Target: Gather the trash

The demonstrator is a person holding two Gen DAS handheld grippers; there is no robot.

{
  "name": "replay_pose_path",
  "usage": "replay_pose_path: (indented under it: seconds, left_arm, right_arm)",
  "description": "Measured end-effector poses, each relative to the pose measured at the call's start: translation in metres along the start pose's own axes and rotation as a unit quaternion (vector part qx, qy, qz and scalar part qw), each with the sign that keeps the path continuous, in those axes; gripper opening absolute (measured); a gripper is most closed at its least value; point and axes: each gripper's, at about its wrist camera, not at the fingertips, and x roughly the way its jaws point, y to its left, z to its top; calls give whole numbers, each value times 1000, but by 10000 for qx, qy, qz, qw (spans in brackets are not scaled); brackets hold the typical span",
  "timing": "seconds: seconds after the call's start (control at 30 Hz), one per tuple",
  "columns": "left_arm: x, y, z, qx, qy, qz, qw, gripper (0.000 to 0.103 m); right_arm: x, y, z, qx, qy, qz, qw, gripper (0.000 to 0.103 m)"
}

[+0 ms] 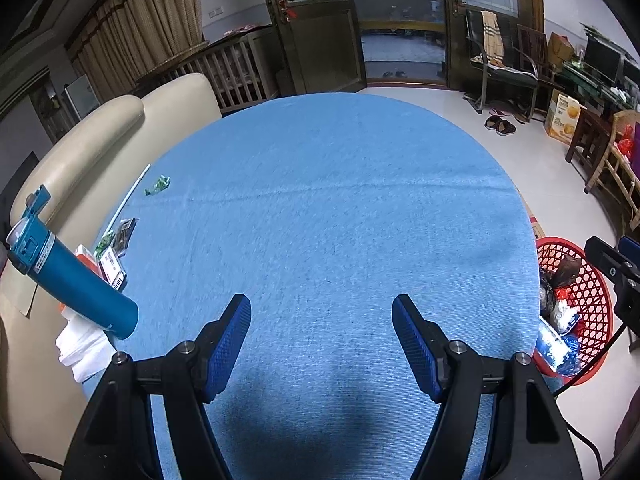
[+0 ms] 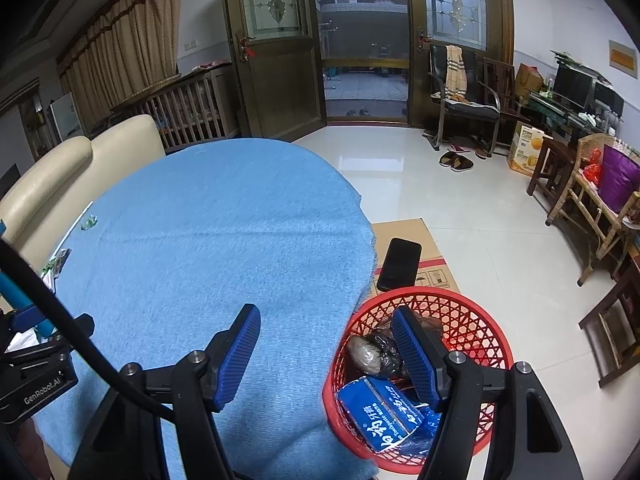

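Observation:
A red mesh basket [image 2: 472, 320] stands on the floor right of the blue-clothed table [image 2: 208, 240]; it holds a blue toothpaste box [image 2: 380, 412], a dark plastic bag [image 2: 372, 352] and other wrappers. It also shows in the left wrist view [image 1: 592, 292]. A green wrapper [image 1: 158, 185], a white straw [image 1: 130, 196] and small packets [image 1: 120, 240] lie at the table's left edge. My left gripper [image 1: 322, 308] is open and empty over the table. My right gripper [image 2: 326, 318] is open and empty, straddling the table edge and the basket.
A teal bottle [image 1: 76, 276] lies at the table's left, over white tissue [image 1: 84, 348]. A cream sofa [image 1: 92, 140] stands behind. A black phone [image 2: 400, 264] lies on a cardboard box by the basket. Chairs, slippers [image 2: 456, 160] and a desk are at the far right.

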Motion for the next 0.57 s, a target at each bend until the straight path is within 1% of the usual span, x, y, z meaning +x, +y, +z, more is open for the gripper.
replay_pose_path:
  seconds: [0.43, 0.5, 0.57]
  left_arm:
    - [1, 11, -5, -125, -84, -134, 9998, 74]
    - [2, 13, -6, -145, -110, -99, 9998, 74]
    - [7, 17, -6, -223, -34, -144, 9996, 74]
  right_arm:
    - [-3, 11, -2, -83, 4, -108, 9999, 72]
    - [-3, 15, -2, -123, 7, -95, 9999, 72]
    - [0, 21, -1, -168, 8, -57, 9998, 72]
